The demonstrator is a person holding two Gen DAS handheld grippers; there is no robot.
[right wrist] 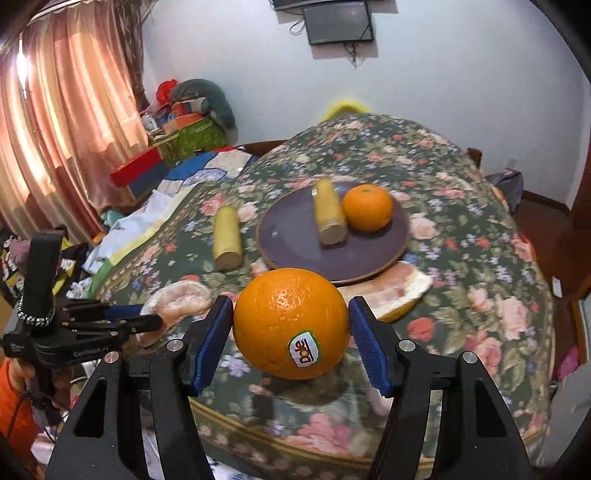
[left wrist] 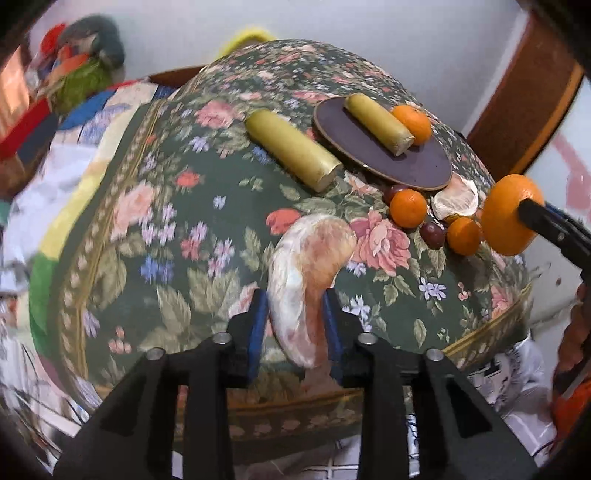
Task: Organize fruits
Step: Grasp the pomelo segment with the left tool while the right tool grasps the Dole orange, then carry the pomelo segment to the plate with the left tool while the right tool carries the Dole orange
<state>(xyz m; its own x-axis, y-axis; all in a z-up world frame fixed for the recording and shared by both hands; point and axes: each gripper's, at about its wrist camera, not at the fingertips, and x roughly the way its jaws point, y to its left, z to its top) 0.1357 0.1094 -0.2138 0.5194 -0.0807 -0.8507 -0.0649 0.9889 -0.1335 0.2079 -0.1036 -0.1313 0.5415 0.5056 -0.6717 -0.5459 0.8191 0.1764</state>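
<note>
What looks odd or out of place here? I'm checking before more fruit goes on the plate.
A pomelo peel lies on the tablecloth against the plate, its end tucked under the rim. Loose scrap rather than whole fruit, it could get in the way.

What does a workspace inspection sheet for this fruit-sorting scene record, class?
Surface: floral tablecloth.
Job's things: purple plate holding a sugarcane piece and a tangerine; second cane piece on the cloth.
Clutter: pomelo peel.
Grippers: left hand-held gripper shut on pomelo segment; right hand-held gripper shut on large orange.
Cables: nothing seen on the surface.
Surroundings: curtain, wall screen.
</note>
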